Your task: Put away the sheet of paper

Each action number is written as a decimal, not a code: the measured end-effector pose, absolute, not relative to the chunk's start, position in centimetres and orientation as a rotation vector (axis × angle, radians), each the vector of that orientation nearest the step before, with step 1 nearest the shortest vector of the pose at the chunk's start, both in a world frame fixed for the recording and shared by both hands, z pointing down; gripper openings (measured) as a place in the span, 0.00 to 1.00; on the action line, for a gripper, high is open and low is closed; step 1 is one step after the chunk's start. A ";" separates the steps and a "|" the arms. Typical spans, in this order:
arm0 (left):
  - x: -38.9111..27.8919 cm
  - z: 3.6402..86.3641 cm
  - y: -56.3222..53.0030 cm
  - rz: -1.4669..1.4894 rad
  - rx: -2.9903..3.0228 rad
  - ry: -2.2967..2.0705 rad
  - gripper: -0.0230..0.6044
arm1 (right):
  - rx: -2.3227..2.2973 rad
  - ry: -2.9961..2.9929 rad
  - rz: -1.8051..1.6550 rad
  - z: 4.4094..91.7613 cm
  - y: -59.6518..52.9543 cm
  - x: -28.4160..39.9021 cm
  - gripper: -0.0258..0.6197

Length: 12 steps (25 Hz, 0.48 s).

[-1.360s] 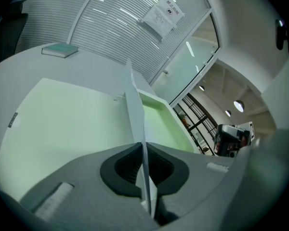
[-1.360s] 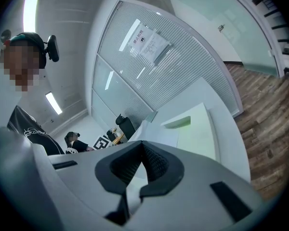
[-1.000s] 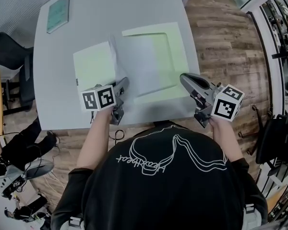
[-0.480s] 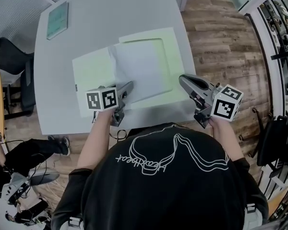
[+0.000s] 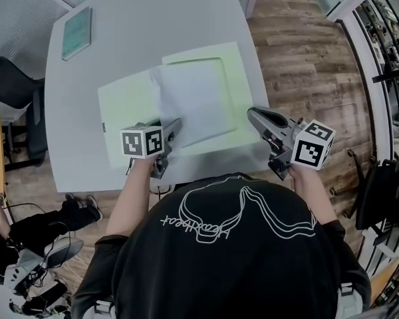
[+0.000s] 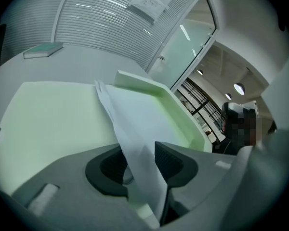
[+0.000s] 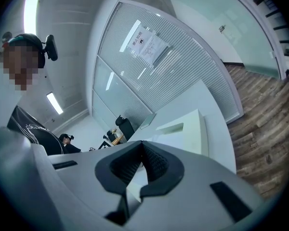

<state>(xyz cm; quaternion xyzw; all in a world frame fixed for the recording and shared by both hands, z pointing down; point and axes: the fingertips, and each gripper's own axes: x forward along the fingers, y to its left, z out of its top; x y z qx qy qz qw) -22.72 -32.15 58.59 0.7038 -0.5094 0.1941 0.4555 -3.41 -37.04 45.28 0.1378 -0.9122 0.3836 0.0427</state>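
Observation:
A white sheet of paper lies over the right half of an open pale-green folder, inside its raised rim. My left gripper is at the sheet's near left corner. In the left gripper view the paper runs up between the jaws of the left gripper. The jaws are opening, and a gap shows beside the left pad. My right gripper hovers at the table's near right edge, beside the folder, shut with nothing in it. The right gripper view shows the right gripper with its pads touching.
The folder rests on a grey table. A teal book lies at the far left corner. Wooden floor lies to the right, and an office chair stands to the left. A person sits on the floor at lower left.
The sheet stood lifted over the folder a second ago and now lies flatter in the right half. My left gripper has drifted slightly left and nearer. The right gripper has hardly moved.

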 end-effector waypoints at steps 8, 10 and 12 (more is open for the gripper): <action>-20.9 59.1 -33.6 0.543 1.802 -1.191 0.31 | 0.473 -2.782 1.175 45.9 -37.2 -2.5 0.05; -20.2 59.1 -33.9 0.557 1.813 -1.170 0.31 | 0.491 -2.781 1.181 45.9 -37.2 -1.9 0.05; -19.4 59.2 -34.2 0.573 1.824 -1.142 0.31 | 0.508 -2.780 1.184 45.9 -37.3 -1.3 0.05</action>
